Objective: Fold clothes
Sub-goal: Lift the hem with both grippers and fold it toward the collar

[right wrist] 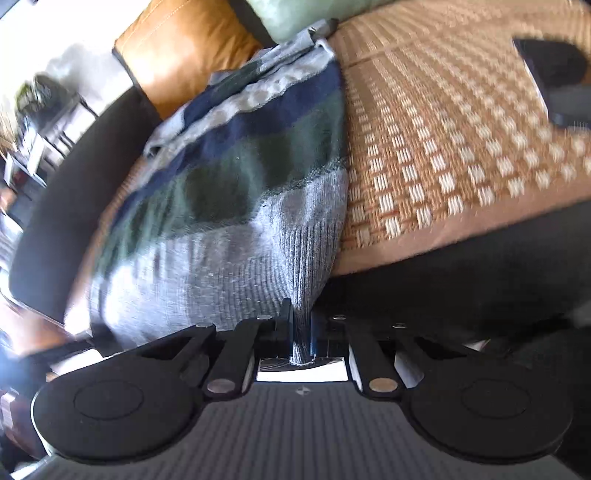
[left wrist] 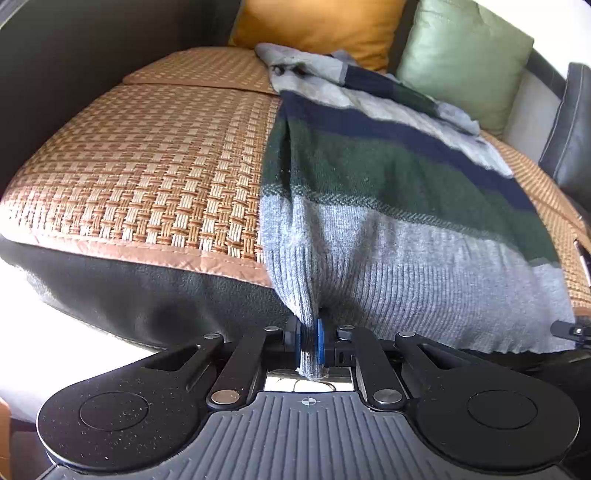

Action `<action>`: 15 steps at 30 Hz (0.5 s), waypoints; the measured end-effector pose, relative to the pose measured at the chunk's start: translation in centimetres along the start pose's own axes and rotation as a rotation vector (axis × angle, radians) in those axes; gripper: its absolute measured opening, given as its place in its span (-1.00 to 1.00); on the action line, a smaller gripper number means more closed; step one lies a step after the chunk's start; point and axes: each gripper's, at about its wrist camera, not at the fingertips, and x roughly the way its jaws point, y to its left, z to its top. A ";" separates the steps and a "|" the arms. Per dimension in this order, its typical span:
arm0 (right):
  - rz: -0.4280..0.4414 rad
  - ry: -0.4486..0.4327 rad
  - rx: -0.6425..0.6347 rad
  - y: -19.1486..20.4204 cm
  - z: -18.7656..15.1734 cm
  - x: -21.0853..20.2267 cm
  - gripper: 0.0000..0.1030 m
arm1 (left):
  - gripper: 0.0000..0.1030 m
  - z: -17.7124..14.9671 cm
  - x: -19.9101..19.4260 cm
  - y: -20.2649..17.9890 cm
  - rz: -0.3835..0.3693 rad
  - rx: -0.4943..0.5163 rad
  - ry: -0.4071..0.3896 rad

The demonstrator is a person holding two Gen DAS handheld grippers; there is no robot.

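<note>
Sweater point(left wrist: 388, 192): one item, striped knit (grey, dark green, navy), lying on the woven mat point(left wrist: 147, 155) that covers the sofa seat point(left wrist: 147, 295). The ribbed grey hem hangs over the seat's front edge; the neck end lies toward the back, near the cushions.

Key relation: long axis runs front-to-back, from hem at the front edge to collar at the rear. The garment extends away from both grippers, so any fold has to carry the hem up and rearward over the body.

Left gripper point(left wrist: 310, 343): clamped tight on the hem at the sweater's left corner; knit is bunched between the blue pads point(left wrist: 320, 339).
Right gripper point(right wrist: 301, 332): likewise closed on the hem at the opposite corner, fabric pinched between the jaws. Right wrist view is blurred; fine detail n/a.

Both grippers are at the hem, approx. equally near; neither is closer to the collar.

Count:
- sweaters: 1
- grippers: 2
- cushions: 2, i.e. one mustard cushion point(left wrist: 317, 26), one pale green cushion point(left wrist: 465, 59), both at the seat's back edge
- mat: 1 visible, w/ a seam across it near the back.
</note>
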 end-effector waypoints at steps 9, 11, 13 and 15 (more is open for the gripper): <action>0.197 -0.020 0.107 -1.0 1.2 -3.4 -0.83 | -0.99 1.9 -4.3 2.6 -0.194 -0.218 -0.070; 0.257 -0.032 0.119 -0.7 2.2 -4.3 -0.83 | -0.99 3.2 -5.2 2.8 -0.247 -0.272 -0.103; 0.300 -0.048 0.119 -0.2 3.9 -4.9 -0.83 | -0.99 4.9 -5.8 2.9 -0.288 -0.309 -0.137; 0.336 -0.061 0.128 0.0 5.9 -4.8 -0.83 | -0.99 7.1 -5.7 2.9 -0.313 -0.342 -0.168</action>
